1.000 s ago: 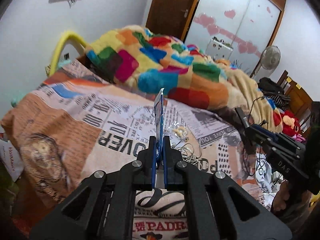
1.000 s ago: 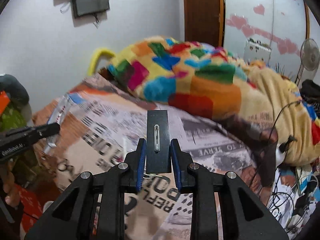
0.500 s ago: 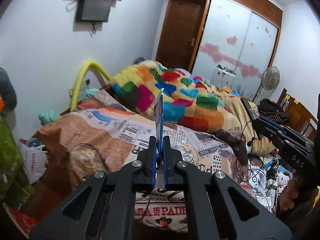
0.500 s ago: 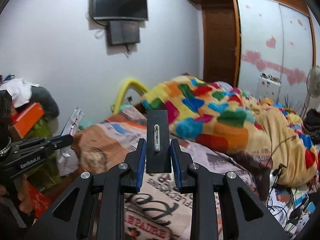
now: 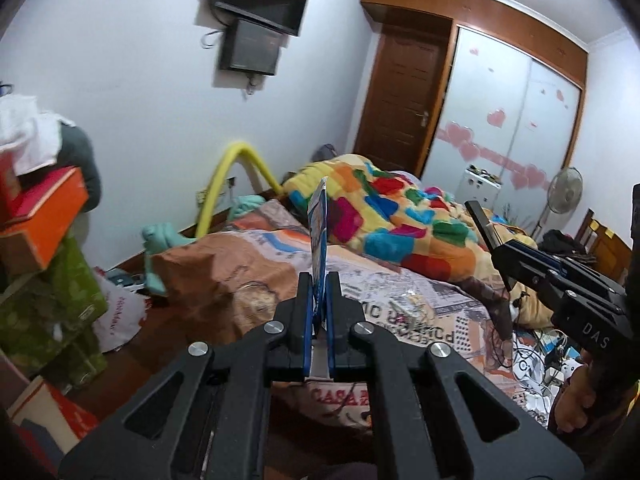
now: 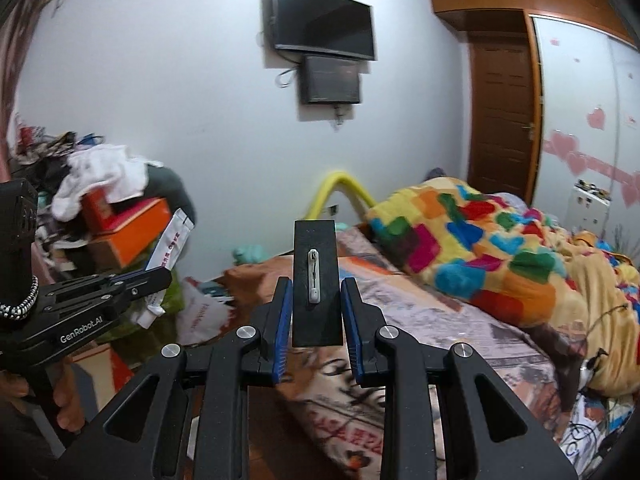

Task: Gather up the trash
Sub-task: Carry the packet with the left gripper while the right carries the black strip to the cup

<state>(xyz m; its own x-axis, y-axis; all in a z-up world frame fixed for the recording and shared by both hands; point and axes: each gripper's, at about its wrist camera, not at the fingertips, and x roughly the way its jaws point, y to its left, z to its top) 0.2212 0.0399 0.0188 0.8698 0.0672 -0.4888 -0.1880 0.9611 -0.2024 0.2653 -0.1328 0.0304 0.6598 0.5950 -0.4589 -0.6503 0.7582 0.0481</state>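
Note:
My left gripper [image 5: 319, 280] is shut on a thin blue and white wrapper [image 5: 318, 236], which stands edge-on above its tips. In the right wrist view the same wrapper [image 6: 171, 246] shows white with red print, sticking up from the left gripper [image 6: 158, 278] at the left. A flat black card [image 6: 316, 316] with a small white clip on it is gripped upright in my right gripper [image 6: 316, 282], its blue pads on both sides. The right gripper [image 5: 502, 254] also shows at the right of the left wrist view, the black card [image 5: 480, 218] slanting up from it. Both are held in the air off the bed's near corner.
A bed [image 5: 400, 304] with a newspaper-print sheet and a patchwork blanket [image 5: 400, 220] fills the middle. Orange boxes [image 5: 40, 220] and clothes are piled at the left, above a white bag [image 5: 120, 316] on the floor. Cables [image 5: 532, 364] lie at the right. A TV [image 6: 322, 24] hangs on the wall.
Both grippers have drawn back from the bed and risen, swinging left. The wall, the TV and the pile of boxes have come into view. Both grips are unchanged.

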